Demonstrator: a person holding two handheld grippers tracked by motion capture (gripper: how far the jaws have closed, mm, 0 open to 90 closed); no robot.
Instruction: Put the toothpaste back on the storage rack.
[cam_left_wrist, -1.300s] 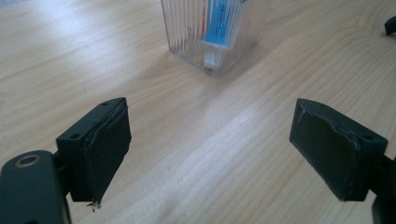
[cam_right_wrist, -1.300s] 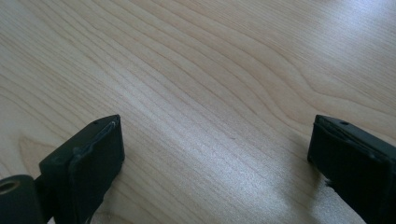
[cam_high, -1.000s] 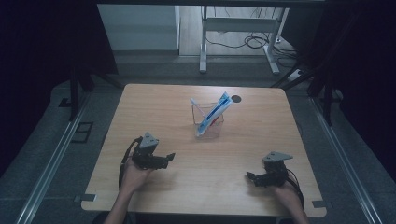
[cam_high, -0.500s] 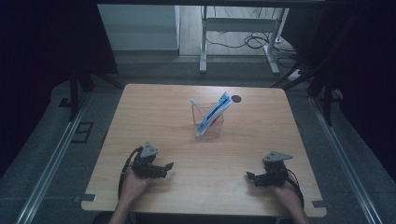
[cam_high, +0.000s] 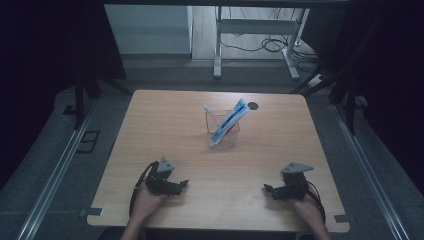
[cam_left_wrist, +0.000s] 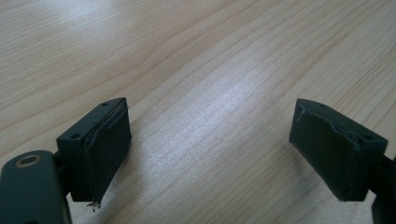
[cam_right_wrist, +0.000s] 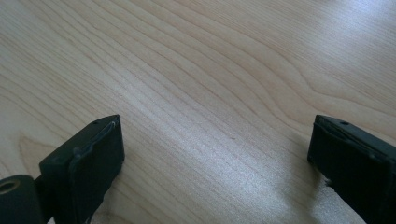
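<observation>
- Jaws spread wide on left gripper (cam_high: 183, 184) and right gripper (cam_high: 266, 189); nothing pinched, bare table (cam_high: 165, 125) between the pads.
- Cup (cam_high: 223, 131) seen at frame centre, well apart; judged light, rigid, slippery, tippable.
- Toothpaste tube (cam_high: 231, 120) best gripped at the upper end.

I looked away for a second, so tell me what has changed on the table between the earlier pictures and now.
The left gripper has slid back toward the near edge of the table and a little to the right, jaws open on nothing. The right gripper stayed put, also open. The clear cup with the toothpaste tube and toothbrush has not moved.
</observation>
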